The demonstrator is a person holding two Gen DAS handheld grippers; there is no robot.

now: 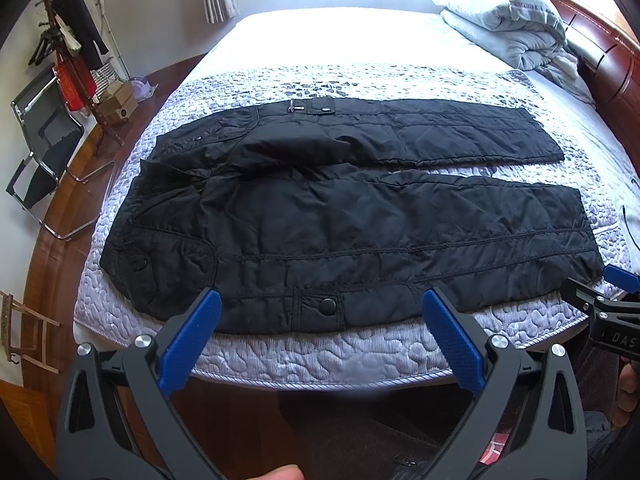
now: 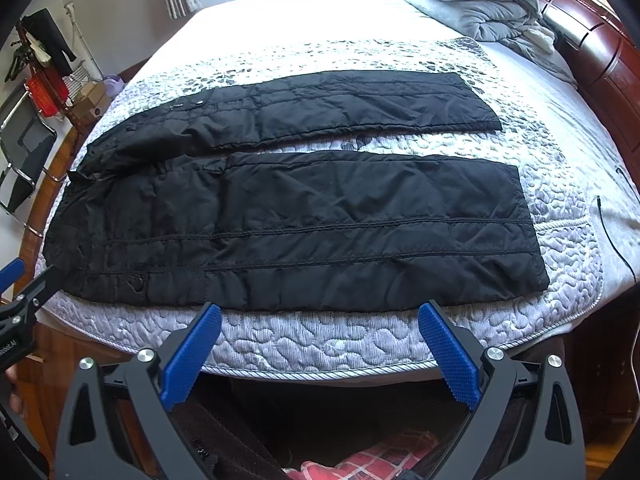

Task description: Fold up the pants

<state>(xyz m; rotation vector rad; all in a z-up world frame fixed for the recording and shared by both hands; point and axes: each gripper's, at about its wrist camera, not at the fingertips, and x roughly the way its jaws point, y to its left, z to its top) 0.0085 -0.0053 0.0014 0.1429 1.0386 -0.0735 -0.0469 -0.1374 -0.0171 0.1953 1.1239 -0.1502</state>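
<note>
On the quilted bed (image 1: 280, 356), black pants (image 1: 340, 220) flat, left gripper (image 1: 320, 312) and right gripper (image 2: 320, 320) both spread wide, empty.

Bed's got a lilac-grey quilted mattress cover with a pebble pattern (image 1: 320, 352), and a rumpled grey duvet (image 1: 504, 20) is bunched up at the far right corner, right against the glossy dark red wooden headboard (image 1: 612, 64). Off to the left on the wood floor: a chrome-framed black folding chair (image 1: 40, 152), a coat stand with dark clothes hanging on it (image 1: 72, 36), and a cardboard box (image 1: 116, 104) beside it.
</note>
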